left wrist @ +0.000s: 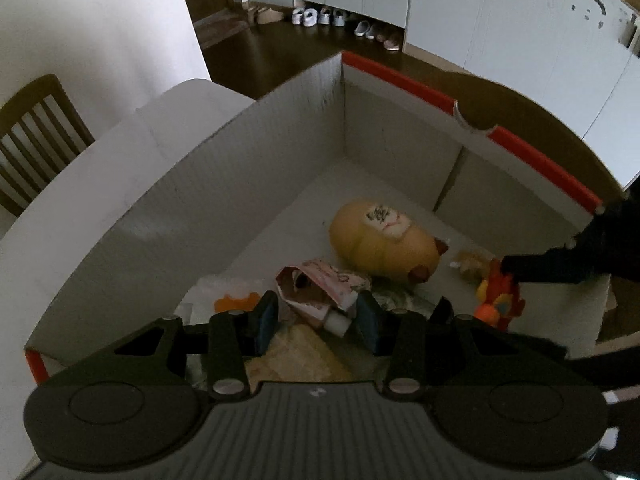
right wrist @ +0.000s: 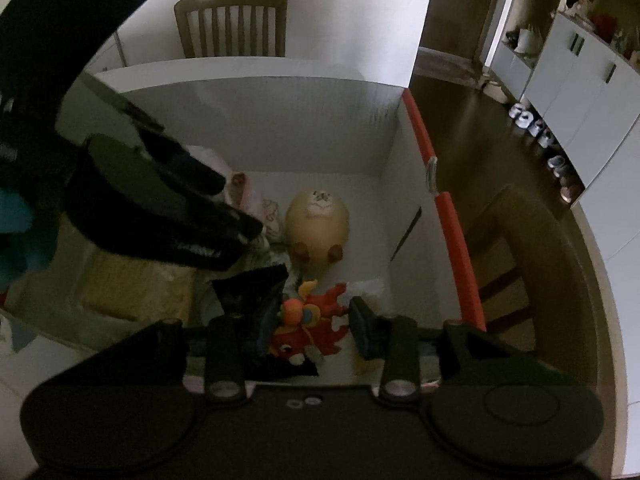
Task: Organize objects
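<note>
My right hand-held gripper (right wrist: 312, 330) hangs wide open around the red dragon toy (right wrist: 310, 326), low-centre frame; my left hand-held gripper (left wrist: 316, 320) loosely straddles the pink packet (left wrist: 320, 286).

right hand-held gripper (right wrist: 316, 326) parted | red plush toy (right wrist: 316, 320) between fingers | inside box (right wrist: 256, 120)

Matt cardboard box (left wrist: 248, 168), plush red toy (right wrist: 316, 320).

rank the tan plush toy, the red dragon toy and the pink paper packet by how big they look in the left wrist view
1. Tan plush toy, clearly largest.
2 and 3. Pink paper packet and red dragon toy: unsure. The packet sits nearer the camera between the left tongs, and the dragon is partly hidden by the right tongs.
</note>
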Motion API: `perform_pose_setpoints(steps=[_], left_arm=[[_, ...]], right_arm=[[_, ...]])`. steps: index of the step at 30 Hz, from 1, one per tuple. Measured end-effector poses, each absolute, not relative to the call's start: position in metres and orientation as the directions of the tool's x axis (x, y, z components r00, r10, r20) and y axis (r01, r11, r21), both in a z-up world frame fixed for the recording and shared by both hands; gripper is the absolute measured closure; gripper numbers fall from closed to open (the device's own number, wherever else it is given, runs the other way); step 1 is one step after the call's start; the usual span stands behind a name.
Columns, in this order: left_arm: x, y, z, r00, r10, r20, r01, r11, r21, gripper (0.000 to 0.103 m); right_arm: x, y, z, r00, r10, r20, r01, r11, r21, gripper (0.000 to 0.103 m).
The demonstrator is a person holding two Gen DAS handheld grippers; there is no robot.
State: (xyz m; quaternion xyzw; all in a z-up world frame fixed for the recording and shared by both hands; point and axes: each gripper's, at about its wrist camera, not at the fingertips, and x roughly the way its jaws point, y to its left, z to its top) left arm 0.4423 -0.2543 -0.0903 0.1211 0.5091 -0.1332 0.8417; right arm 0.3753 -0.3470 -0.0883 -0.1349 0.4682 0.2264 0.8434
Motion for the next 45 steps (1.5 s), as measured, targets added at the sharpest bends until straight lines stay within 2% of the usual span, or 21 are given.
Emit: perform_pose_setpoints(steps=[3, 5, 6, 8, 15, 31, 41, 45], left_arm=[[0.439, -0.252, -0.092, 0.451, -0.097, -0.887, 0.337, 0.939, 0.068, 0.053], [0.436, -0.249, -0.091, 0.451, -0.106, -0.886, 0.323, 0.945, 0.052, 0.041], [0.434, -0.248, -0.09, 0.456, -0.117, -0.882, 0.321, 0.946, 0.04, 0.041], [0.428, -0.246, -0.087, 0.465, -0.122, -0.877, 0.322, 0.946, 0.039, 0.039], [0.413, -0.233, -0.072, 0.5, -0.148, -0.853, 0.307, 0.952, 0.015, 0.035], [0.359, -0.203, -0.024, 0.611, -0.235, -0.756, 0.265, 0.961, -0.085, 0.035], [0.319, -0.186, -0.006, 0.672, -0.254, -0.696, 0.218, 0.966, -0.141, 0.035], [0.305, -0.182, -0.004, 0.687, -0.244, -0.685, 0.194, 0.969, -0.151, 0.022]], right_arm=[[0.38, -0.351, -0.088, 0.456, 0.264, -0.85, -0.505, 0.863, -0.003, 0.058], [0.378, -0.352, -0.085, 0.459, 0.275, -0.845, -0.505, 0.863, 0.006, 0.048], [0.377, -0.353, -0.084, 0.458, 0.285, -0.842, -0.506, 0.862, 0.017, 0.043], [0.375, -0.354, -0.082, 0.46, 0.302, -0.835, -0.506, 0.862, 0.033, 0.038], [0.37, -0.36, -0.073, 0.471, 0.316, -0.824, -0.493, 0.868, 0.051, 0.037], [0.346, -0.369, -0.029, 0.527, 0.377, -0.762, -0.495, 0.865, 0.085, 0.034], [0.323, -0.365, -0.003, 0.565, 0.428, -0.705, -0.528, 0.845, 0.09, 0.024], [0.311, -0.369, 0.005, 0.584, 0.456, -0.672, -0.534, 0.839, 0.105, 0.014]])
